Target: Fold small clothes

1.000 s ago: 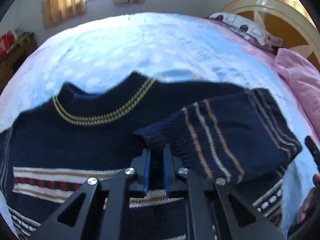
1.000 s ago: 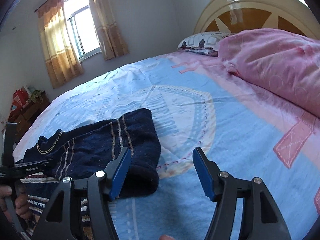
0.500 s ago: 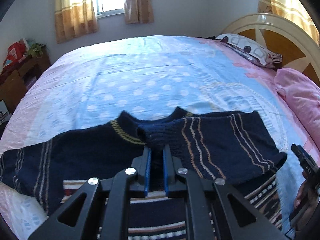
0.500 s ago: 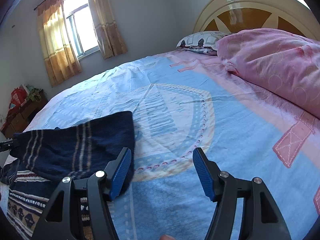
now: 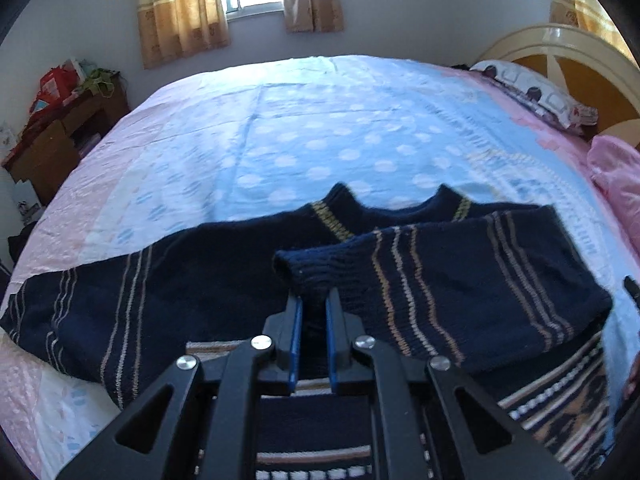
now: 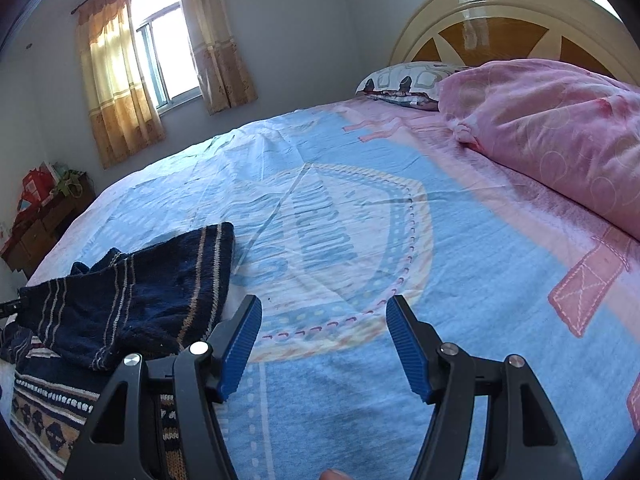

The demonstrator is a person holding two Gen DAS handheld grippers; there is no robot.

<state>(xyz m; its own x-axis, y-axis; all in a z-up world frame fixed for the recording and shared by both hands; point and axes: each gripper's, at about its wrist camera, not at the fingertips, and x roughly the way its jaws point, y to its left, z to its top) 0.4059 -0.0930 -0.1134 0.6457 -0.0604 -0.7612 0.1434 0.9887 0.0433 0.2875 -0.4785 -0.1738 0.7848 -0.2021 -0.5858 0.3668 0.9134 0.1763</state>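
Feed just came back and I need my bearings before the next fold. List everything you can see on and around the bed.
sweater: one, navy with tan stripes and a patterned band, spread on the near part of the bed
sleeve: one, navy with tan stripes, folded across the sweater's chest, cuff in the left gripper
bed sheet: one, light blue and pink
pink quilt: one, bunched by the headboard
pillow: one, white patterned, by the headboard
headboard: one, cream and orange
window: one, tan curtains
cabinet: one, brown, beside the bed, red clutter on top
left gripper: black, blue pads, shut on the cuff
right gripper: black, blue pads, open over the sheet
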